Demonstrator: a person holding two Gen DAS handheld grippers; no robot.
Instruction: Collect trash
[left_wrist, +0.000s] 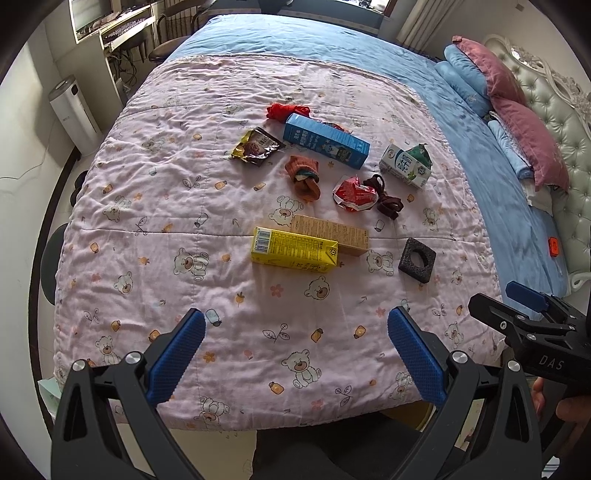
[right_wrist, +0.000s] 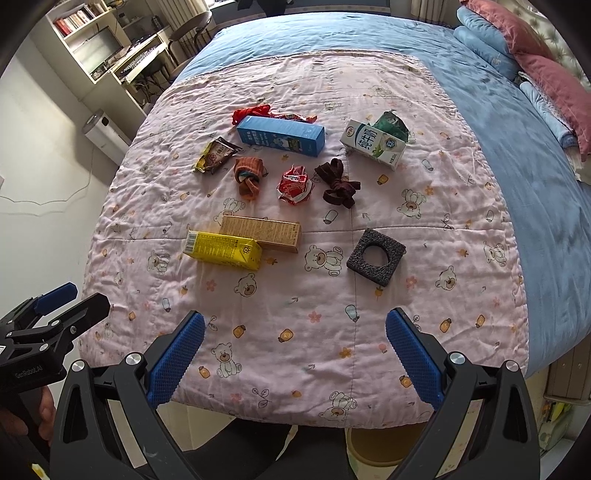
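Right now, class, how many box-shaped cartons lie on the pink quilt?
4: the yellow carton nearest the grippers; the tan box touching it behind; the blue box farther back; the white milk carton, top torn open, toward the pillows. None seems hidden.

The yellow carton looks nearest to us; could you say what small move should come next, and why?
Probably advance the open left gripper toward the yellow carton: both grippers are empty, and it lies nearest on the quilt, touching the tan box.

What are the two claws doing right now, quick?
Left claw: open, holding nothing.
Right claw: open, holding nothing.
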